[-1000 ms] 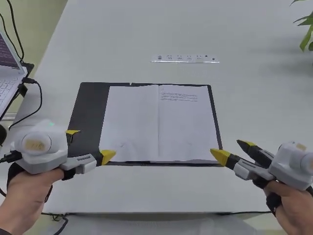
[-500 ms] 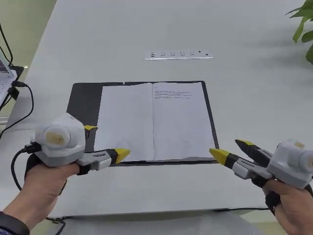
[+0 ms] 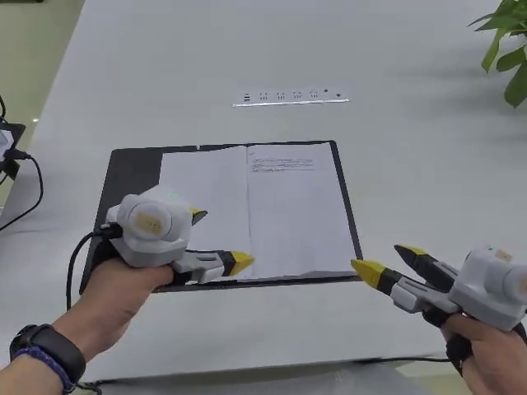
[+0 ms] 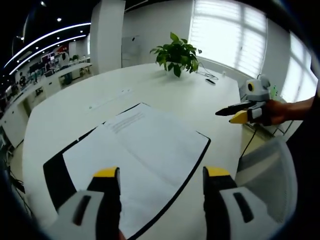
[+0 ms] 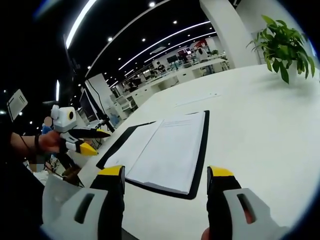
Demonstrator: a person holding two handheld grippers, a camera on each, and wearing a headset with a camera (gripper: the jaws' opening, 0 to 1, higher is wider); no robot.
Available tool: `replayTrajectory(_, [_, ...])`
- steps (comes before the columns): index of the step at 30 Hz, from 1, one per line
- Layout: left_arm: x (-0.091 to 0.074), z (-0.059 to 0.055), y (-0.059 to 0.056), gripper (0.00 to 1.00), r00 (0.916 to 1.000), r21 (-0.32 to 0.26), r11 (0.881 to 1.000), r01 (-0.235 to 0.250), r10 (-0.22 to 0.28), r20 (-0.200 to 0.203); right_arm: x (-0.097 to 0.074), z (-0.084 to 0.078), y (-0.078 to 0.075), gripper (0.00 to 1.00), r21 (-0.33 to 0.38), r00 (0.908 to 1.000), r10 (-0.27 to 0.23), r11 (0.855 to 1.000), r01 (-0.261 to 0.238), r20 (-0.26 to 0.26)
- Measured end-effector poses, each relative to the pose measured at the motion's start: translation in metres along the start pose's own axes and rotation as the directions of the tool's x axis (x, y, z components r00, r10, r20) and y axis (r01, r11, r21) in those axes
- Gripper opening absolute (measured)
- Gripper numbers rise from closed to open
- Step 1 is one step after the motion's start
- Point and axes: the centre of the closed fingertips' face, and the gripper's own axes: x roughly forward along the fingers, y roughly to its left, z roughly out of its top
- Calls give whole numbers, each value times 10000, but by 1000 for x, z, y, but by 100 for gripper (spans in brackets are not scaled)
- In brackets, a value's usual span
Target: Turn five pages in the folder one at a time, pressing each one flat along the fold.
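My left gripper (image 3: 219, 239) is now hanging over the near left part of the open folder (image 3: 288, 206), having come in from beside its left corner. In the head view its jaws are standing wide apart. My right gripper (image 3: 389, 261) is hovering just off the folder's near right corner, jaws wide too. The folder is lying flat on the white table (image 3: 247, 49). In the left gripper view, my spread jaws are framing the pages, holding nothing. In the right gripper view, my wide, empty jaws are facing the folder (image 5: 170, 145), with the left gripper (image 5: 96, 141) hovering beyond it.
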Motion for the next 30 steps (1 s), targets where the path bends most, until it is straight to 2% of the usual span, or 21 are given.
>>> replayTrajectory(2, [9, 5, -1, 66, 9998, 157, 9997, 181, -181, -46, -1, -1, 0, 66, -17, 10000, -8, 10000, 8, -31])
replayTrajectory(4, [14, 8, -7, 66, 9994, 262, 9991, 325, -323, -95, -1, -2, 0, 66, 0, 10000, -17, 10000, 17, -50])
replayTrajectory(7, [28, 16, -16, 66, 9971, 13, 9971, 754, -754, -85, -2, -5, 1, 65, 32, 10000, -18, 10000, 18, -86])
replayTrajectory(11, [45, 26, -27, 65, 9953, 280, 9949, 968, -965, -116, -3, -9, -1, 65, 42, 9998, -94, 9999, 95, -177])
replayTrajectory(15, [64, 29, -35, 65, 9933, 397, 9926, 1145, -1137, -222, -5, -8, 0, 65, 105, 9999, -115, 9999, 116, -120])
replayTrajectory(18, [82, 32, -50, 65, 9884, 514, 9872, 1510, -1499, -255, -7, -10, 0, 65, 137, 9998, -154, 9998, 156, -101])
replayTrajectory(24, [103, 38, -78, 64, 9824, 702, 9799, 1867, -1854, -245, -11, -16, -3, 65, 72, 9995, -196, 9998, 198, -228])
replayTrajectory(30, [129, 38, -87, 64, 9830, 996, 9781, 1828, -1802, -349, -13, -17, -7, 65, 157, 9995, -231, 9996, 235, -222])
